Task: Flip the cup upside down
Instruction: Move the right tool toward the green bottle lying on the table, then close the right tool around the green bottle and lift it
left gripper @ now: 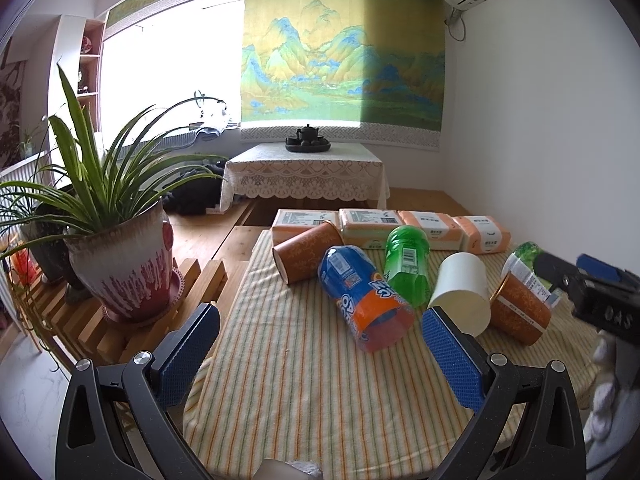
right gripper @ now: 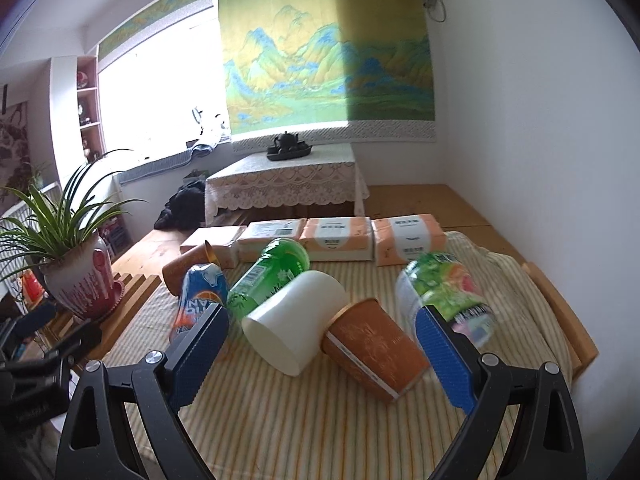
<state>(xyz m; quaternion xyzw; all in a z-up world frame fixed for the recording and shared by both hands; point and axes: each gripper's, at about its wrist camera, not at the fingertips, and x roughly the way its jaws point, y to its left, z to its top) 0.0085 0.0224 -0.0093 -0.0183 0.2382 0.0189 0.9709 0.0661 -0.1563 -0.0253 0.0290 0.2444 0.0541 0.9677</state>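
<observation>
Paper-walled and probably light and crushable, the white cup (right gripper: 294,322) lies on its side on the striped table (right gripper: 320,420) between both wide-open, empty grippers' fingers (right gripper: 200,354), best pinched gently across its mid-wall.

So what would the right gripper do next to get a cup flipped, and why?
Probably ease the open right gripper forward and down around the brown cup. That cup lies on its side on the striped cloth, roughly between the fingers, touching the white cup; nothing is held yet.
</observation>
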